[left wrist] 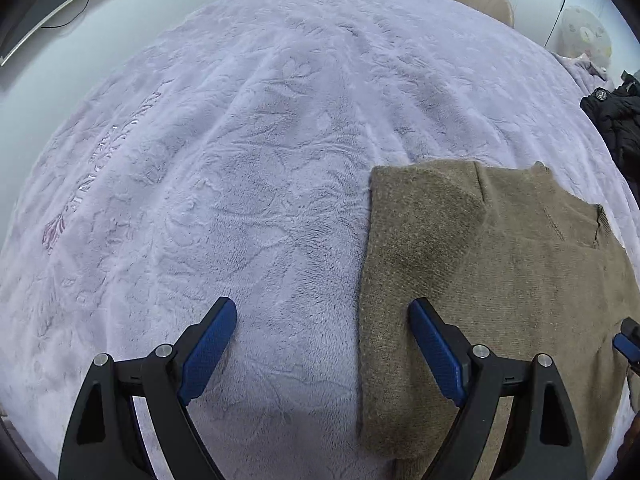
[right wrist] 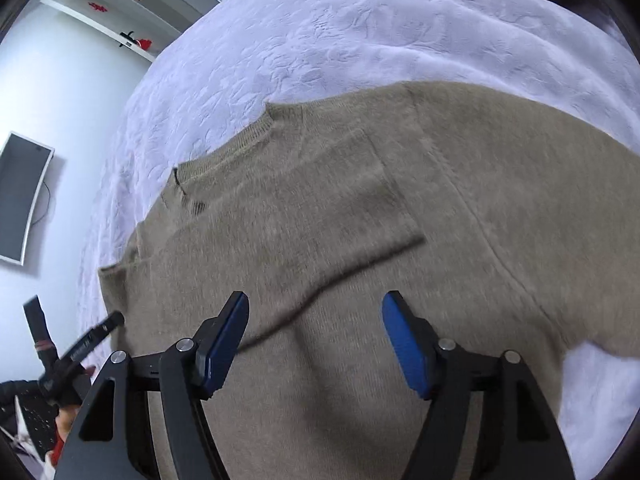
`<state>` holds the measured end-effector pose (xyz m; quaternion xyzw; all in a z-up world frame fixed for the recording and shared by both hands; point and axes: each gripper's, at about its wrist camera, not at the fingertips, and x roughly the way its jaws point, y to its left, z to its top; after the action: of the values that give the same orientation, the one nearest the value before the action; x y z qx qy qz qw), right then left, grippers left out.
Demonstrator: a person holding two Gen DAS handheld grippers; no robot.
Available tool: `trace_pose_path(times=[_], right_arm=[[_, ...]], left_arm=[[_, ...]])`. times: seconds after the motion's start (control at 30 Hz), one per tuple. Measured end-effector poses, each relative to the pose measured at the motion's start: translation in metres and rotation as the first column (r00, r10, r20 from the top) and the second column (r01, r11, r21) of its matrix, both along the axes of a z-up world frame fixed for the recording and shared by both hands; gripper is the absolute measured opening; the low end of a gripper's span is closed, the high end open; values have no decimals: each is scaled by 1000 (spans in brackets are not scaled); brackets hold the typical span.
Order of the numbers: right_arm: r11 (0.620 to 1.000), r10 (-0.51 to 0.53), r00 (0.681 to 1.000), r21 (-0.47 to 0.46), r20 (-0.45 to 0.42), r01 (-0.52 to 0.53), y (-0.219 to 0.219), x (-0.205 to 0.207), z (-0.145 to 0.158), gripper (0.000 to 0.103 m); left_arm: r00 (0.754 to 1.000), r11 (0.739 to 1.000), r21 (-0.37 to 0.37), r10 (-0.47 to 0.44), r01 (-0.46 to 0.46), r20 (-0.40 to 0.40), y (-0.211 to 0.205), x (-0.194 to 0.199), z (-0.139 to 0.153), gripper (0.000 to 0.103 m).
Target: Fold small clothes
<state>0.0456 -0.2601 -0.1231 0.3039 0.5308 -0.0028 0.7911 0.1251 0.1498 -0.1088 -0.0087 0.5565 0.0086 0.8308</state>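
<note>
On the lilac blanket (left wrist: 240, 140), 4 o'clock: tan sweater (left wrist: 500, 260) | soft, limp, light; pinch folded edge | left gripper (left wrist: 322, 312) released, empty | right gripper (right wrist: 316, 306) released above knit.

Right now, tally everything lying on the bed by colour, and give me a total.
Brown: 1, the knit sweater, partly folded on the lilac blanket.
Black: 1, a dark jacket at the bed's edge.
Pale print: 1, a round cushion at the far corner.
Total: 3
</note>
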Motion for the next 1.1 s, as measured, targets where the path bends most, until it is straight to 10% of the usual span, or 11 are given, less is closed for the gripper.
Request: trace_pose_path(times=[0.1, 0.2, 0.73, 0.9, 1.1], right_arm=[[988, -87, 996, 125, -16, 88, -15, 19, -16, 68], [971, -116, 993, 205, -27, 119, -20, 29, -16, 8], [994, -105, 994, 25, -18, 106, -43, 0, -20, 13], [989, -114, 993, 91, -33, 116, -54, 0, -20, 18], [986, -164, 983, -45, -78, 161, -71, -19, -18, 19]], left_arm=[[1000, 1000, 15, -1, 1, 14, -4, 1, 4, 89], [1000, 999, 34, -3, 2, 27, -7, 5, 7, 89], [995, 998, 69, 8, -16, 104, 3, 23, 18, 89], [998, 988, 152, -18, 9, 57, -9, 39, -2, 89], [999, 990, 129, -54, 53, 4, 2, 27, -14, 89]])
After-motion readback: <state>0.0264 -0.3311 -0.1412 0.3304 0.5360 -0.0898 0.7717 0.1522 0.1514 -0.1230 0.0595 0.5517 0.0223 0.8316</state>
